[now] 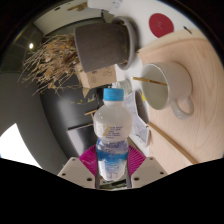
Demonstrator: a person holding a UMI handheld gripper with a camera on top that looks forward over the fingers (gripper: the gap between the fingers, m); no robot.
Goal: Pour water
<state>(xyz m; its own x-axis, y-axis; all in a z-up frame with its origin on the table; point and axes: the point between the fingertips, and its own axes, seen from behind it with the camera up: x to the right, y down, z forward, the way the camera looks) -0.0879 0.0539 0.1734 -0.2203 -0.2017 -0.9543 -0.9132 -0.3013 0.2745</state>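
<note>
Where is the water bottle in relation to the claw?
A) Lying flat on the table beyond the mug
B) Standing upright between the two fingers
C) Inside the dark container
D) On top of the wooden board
B: the water bottle with its blue cap stands upright between the fingers of the claw, with the mug farther beyond.

Single gripper-mounted wide-angle view, forward along the fingers (113, 172), close on the bottle (112, 135), tabletop (185, 135) beyond.
</note>
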